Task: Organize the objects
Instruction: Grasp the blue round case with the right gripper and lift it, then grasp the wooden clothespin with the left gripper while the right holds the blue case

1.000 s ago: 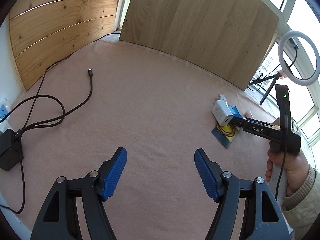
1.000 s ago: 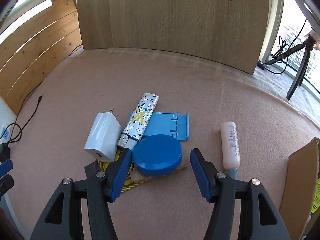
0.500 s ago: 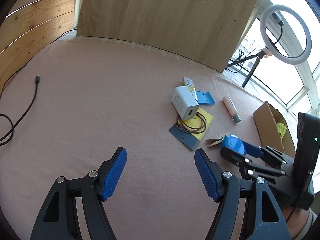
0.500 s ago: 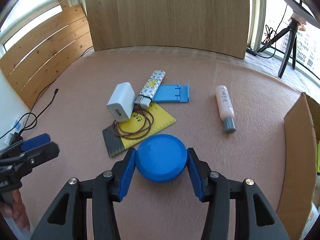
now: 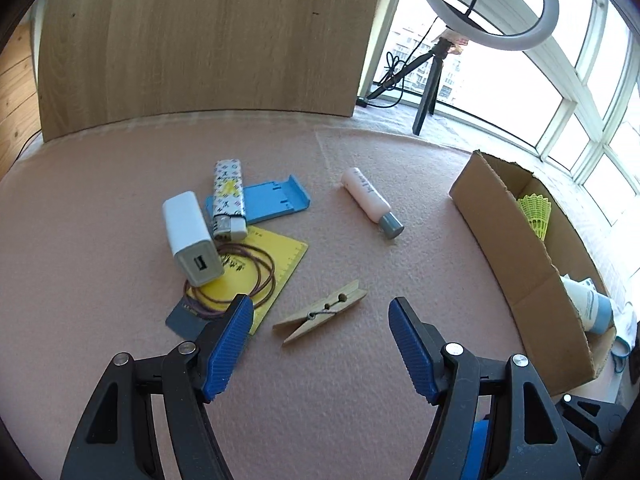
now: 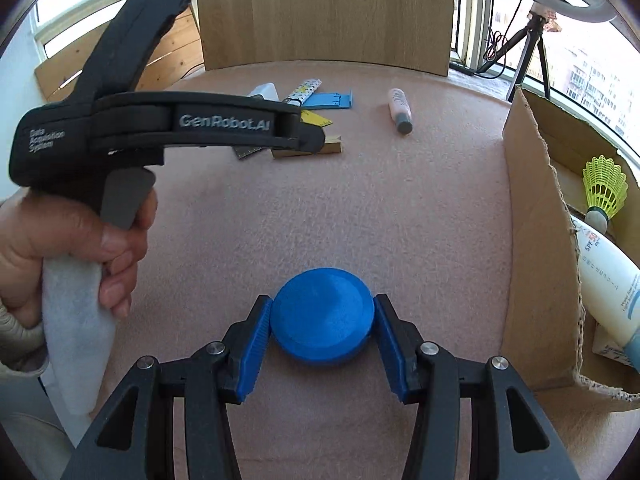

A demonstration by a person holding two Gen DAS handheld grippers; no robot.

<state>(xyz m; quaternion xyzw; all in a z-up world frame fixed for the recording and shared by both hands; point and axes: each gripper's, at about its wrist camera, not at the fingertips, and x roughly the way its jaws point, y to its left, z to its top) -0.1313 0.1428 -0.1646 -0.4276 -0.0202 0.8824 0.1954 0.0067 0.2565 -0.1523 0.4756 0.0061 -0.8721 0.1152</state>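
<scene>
My right gripper (image 6: 322, 304) is shut on a blue round disc (image 6: 324, 320), with both pads pressed against its sides just above the pink mat. My left gripper (image 5: 320, 308) is open and hovers over a wooden clothespin (image 5: 320, 316) lying flat, which is not between the pads. Beyond the clothespin lie a white charger (image 5: 188, 236), a patterned lighter (image 5: 229, 200), a blue stand (image 5: 276, 200), a yellow ruler (image 5: 280, 264) with brown bands (image 5: 240, 276) on it, and a pink tube (image 5: 370, 202). In the right wrist view, a hand (image 6: 80, 240) holds the left gripper's body.
An open cardboard box (image 5: 512, 264) stands on the right. It holds a yellow shuttlecock (image 6: 604, 188) and a white bottle (image 6: 608, 280). A wooden board (image 5: 200, 40) closes the back. A ring light on a tripod (image 5: 428, 92) stands by the window.
My right gripper closed on the blue disc and carried it away from the pile, towards the box. My left gripper swung right, from the cable side to the pile and clothespin.
</scene>
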